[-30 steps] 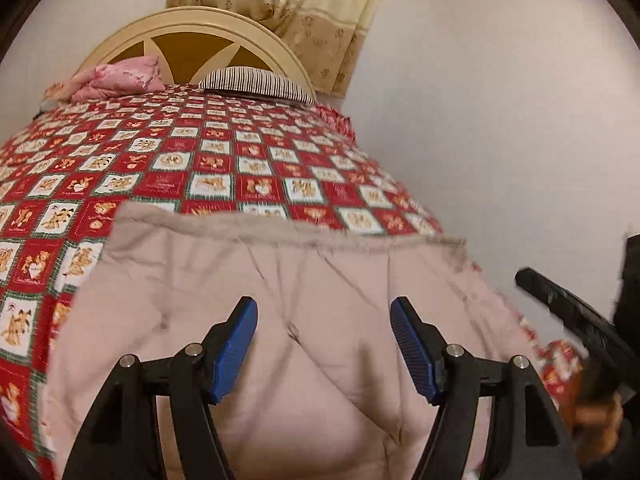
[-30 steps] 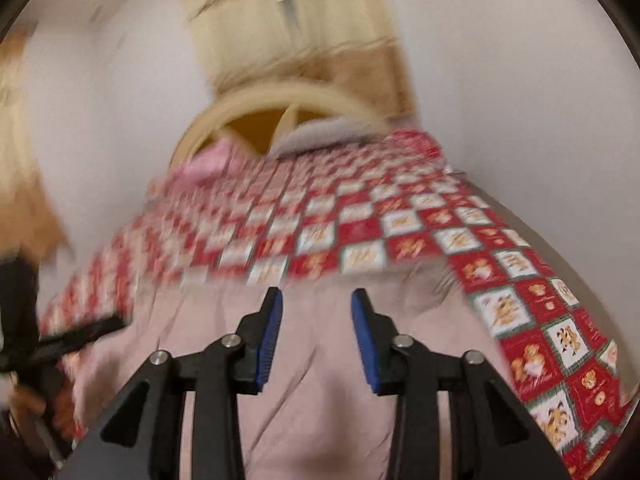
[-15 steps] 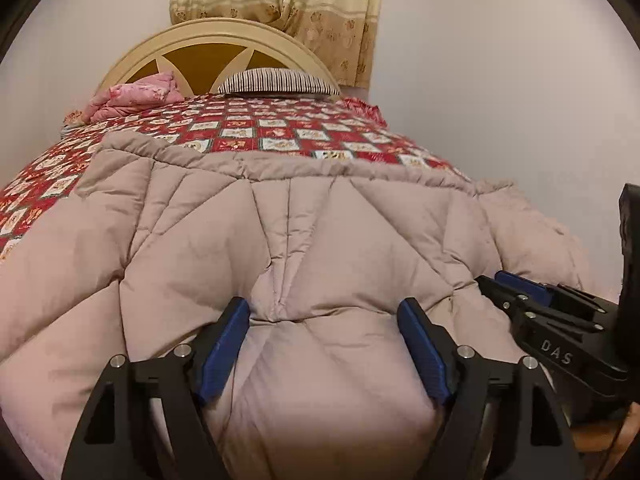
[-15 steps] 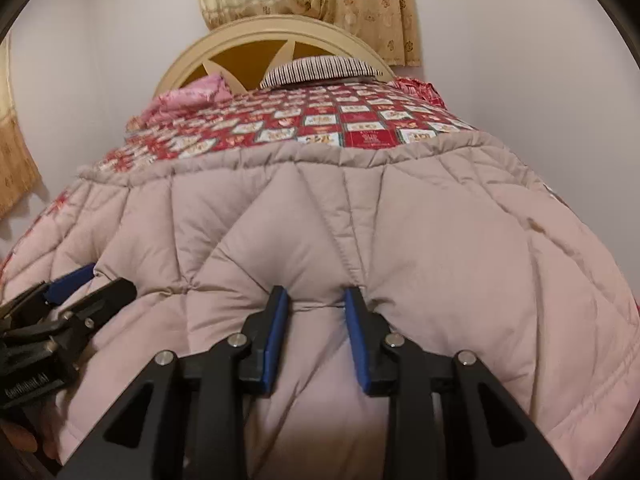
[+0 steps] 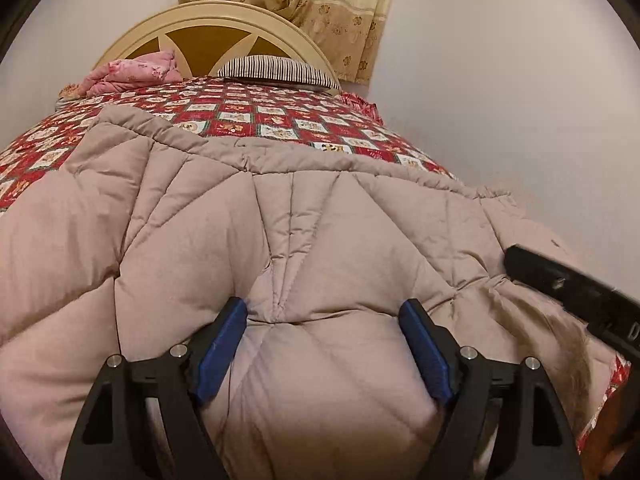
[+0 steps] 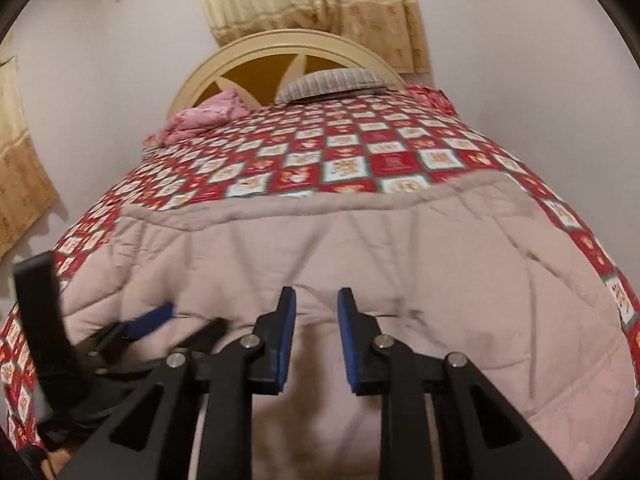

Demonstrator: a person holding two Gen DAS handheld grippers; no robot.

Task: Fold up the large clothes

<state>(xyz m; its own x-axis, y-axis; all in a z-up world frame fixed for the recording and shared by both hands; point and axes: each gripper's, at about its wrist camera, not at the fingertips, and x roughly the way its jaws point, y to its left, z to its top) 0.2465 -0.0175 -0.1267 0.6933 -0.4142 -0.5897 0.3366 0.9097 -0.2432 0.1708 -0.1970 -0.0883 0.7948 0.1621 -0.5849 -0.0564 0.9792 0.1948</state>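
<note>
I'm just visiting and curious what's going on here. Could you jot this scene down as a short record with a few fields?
Place: bed with a red checked cover
Garment: padded beige coat spread over the bed's near end
Left gripper: jaws wide, coat bulging between them
Right gripper: jaws closing, coat fabric in the gap
At the headboard: striped pillow, pink bundle
Behind: yellow curtains

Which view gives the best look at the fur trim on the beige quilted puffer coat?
The left wrist view: the brownish fur trim lies on the beige quilted puffer coat at lower right. The right wrist view shows the coat but no fur.
</note>
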